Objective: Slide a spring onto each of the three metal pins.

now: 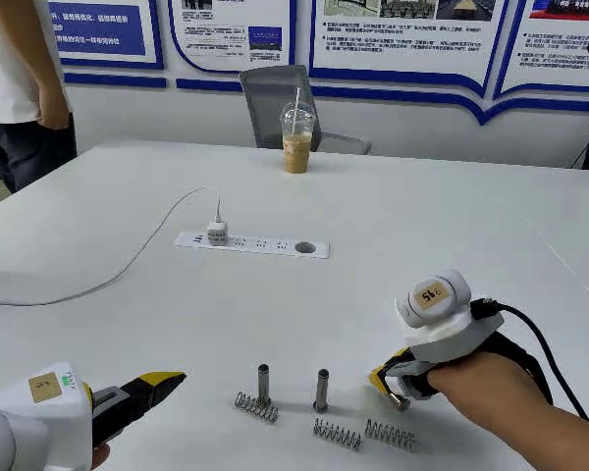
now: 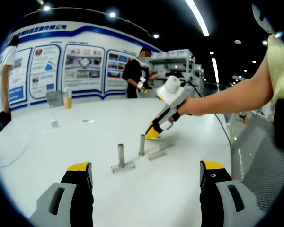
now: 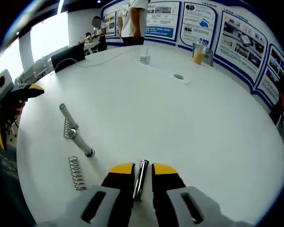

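Right tool (image 3: pixel 143 168) clenched on pin (image 3: pixel 142 176) between its tips; left tool (image 2: pixel 146 166) released.

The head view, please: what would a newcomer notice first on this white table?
Two metal pins stand upright near the table's front edge, with three springs lying loose beside them. The right gripper has a third pin clamped between its jaws just right of them, while the left gripper is open at the left.
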### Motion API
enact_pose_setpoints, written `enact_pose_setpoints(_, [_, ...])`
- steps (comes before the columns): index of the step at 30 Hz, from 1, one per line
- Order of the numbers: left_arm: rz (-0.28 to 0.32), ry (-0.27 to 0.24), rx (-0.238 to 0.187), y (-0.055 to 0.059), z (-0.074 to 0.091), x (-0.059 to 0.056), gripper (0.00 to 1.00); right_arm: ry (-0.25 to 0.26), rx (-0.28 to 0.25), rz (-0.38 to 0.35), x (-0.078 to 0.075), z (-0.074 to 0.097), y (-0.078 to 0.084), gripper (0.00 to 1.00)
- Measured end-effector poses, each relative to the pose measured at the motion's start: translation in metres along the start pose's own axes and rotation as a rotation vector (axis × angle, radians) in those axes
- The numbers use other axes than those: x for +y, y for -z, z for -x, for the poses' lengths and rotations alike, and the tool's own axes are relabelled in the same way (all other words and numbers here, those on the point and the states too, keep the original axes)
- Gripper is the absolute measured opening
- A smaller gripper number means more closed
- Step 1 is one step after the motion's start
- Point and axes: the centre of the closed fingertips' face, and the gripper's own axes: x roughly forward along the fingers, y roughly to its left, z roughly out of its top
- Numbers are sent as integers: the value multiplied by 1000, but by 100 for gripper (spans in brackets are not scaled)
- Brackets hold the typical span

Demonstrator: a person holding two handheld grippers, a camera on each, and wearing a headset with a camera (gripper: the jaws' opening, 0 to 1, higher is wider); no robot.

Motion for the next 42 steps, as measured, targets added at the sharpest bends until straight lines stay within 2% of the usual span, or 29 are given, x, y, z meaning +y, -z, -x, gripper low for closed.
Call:
enact_pose_setpoints(12, [3, -1, 1, 0, 1, 1, 95, -8, 23, -23, -2, -6, 1, 13])
enact_pose_setpoints(25, [7, -1, -1, -1, -1, 1, 95, -20, 47, -6, 1, -8, 4, 10])
enact_pose_setpoints(30, [7, 0, -2, -1, 0, 1, 95, -24, 35, -11, 1, -9, 3, 9])
enact_pose_setpoints(32, [7, -3, -4, -1, 1, 1, 95, -6, 28, 16, -1, -7, 4, 9])
enact_pose_setpoints(42, [1, 1, -10, -5, 0, -1, 94, -23, -40, -24, 2, 14, 0, 9])
